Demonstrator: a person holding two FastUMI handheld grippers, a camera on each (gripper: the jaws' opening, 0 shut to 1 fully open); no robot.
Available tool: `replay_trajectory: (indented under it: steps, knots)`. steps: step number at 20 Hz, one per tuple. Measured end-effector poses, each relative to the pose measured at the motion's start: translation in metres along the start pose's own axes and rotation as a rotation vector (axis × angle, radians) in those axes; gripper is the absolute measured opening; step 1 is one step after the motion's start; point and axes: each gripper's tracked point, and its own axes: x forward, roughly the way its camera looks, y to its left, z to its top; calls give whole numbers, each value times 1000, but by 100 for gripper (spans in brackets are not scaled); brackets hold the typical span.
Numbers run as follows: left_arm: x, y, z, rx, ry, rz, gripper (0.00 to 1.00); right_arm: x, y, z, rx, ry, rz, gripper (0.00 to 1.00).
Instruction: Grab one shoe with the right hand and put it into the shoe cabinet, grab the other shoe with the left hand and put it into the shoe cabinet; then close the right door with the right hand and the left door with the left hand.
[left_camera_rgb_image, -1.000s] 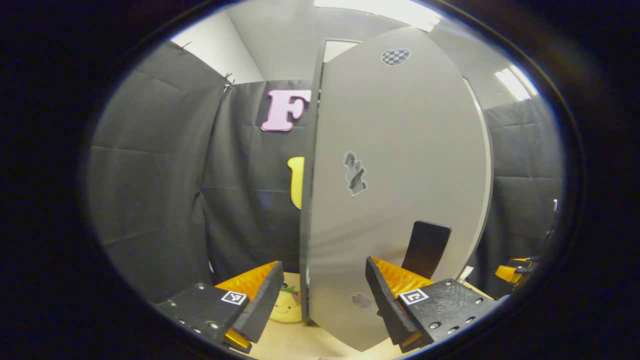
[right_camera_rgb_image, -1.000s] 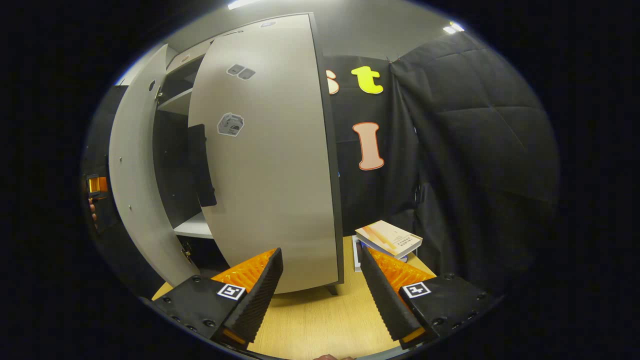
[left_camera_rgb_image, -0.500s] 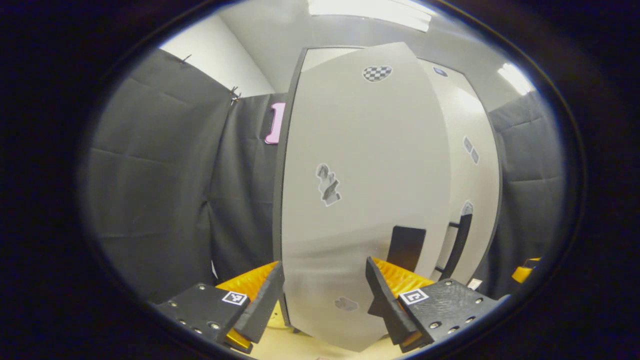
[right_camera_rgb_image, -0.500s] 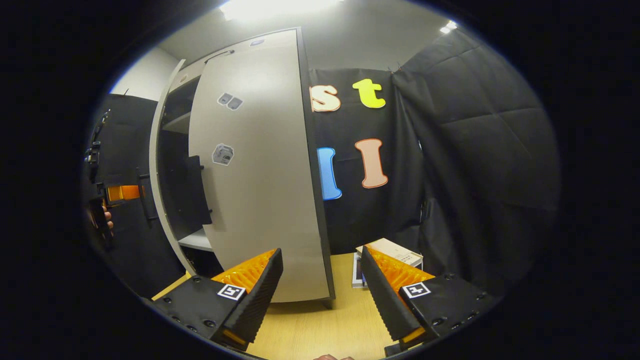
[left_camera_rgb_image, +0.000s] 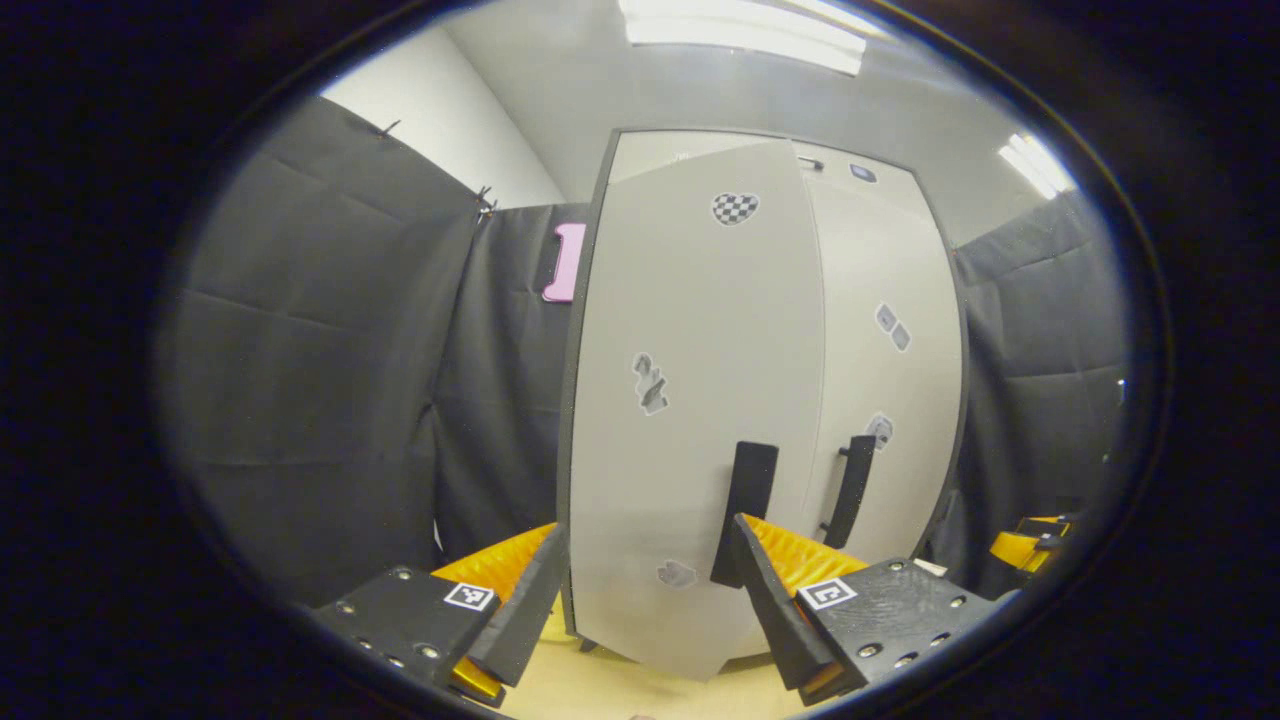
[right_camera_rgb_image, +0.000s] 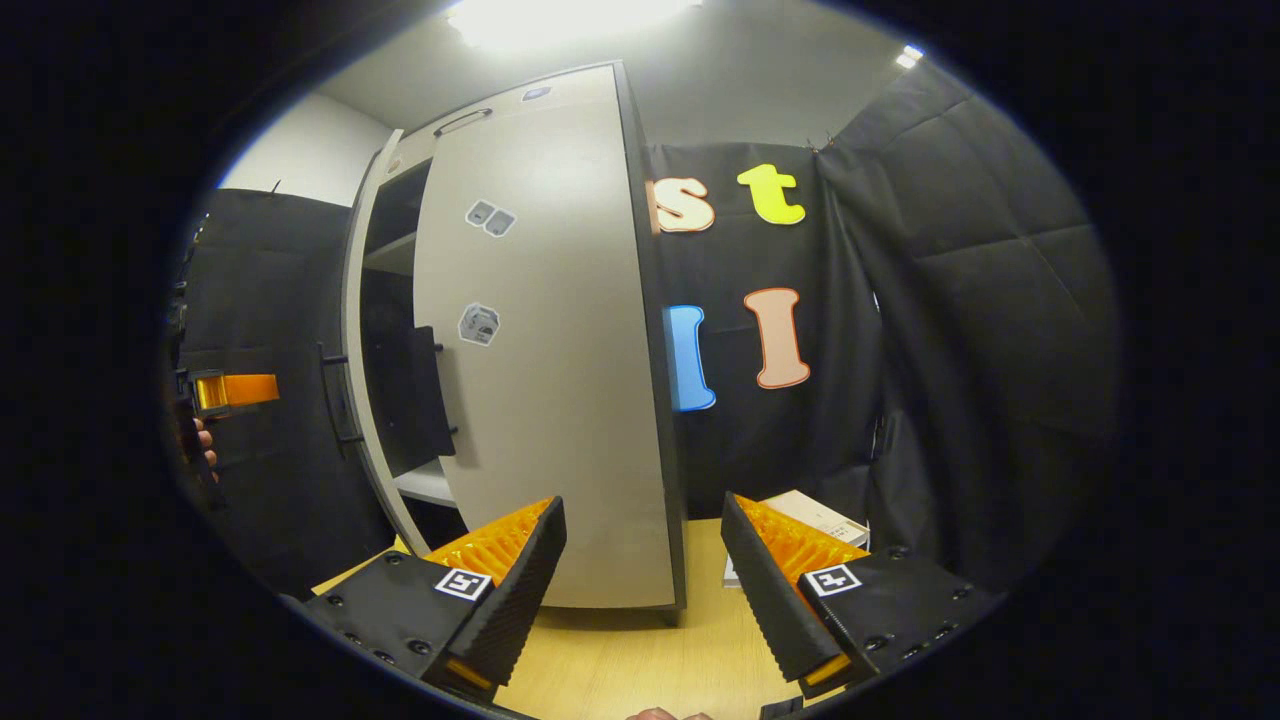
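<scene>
Shoe cabinet (left_camera_rgb_image: 760, 400): right door (left_camera_rgb_image: 880, 380) appears closed; left door (left_camera_rgb_image: 690, 400) remains slightly ajar. Left hand-held gripper (left_camera_rgb_image: 640, 600) and right hand-held gripper (right_camera_rgb_image: 640, 590) are both wide, empty.

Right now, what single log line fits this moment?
left claw: open, facing left door | right claw: open, before right door | doors: both ajar, gap between them | shoes: cannot tell

There are 1 shoe cabinet (left_camera_rgb_image: 690, 160), 2 doors (left_camera_rgb_image: 690, 420) (left_camera_rgb_image: 885, 400), 2 door handles (left_camera_rgb_image: 745, 510) (left_camera_rgb_image: 850, 490), and 2 grippers (left_camera_rgb_image: 640, 590) (right_camera_rgb_image: 640, 580).
</scene>
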Motion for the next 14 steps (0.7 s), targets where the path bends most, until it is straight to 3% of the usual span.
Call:
replay_trajectory:
  steps: [7, 11, 14]
  knots:
    - [-42, -1, -4, -51, -46, -106, 96, -1, 35, 18, 2, -11, 18, 98]
    - [-61, 23, -26, -42, -23, -100, 93, -10, 49, 1, -9, 24, -5, 98]
    - [-68, 38, -47, -96, 6, -118, 96, -19, 58, -14, -25, 50, -22, 98]
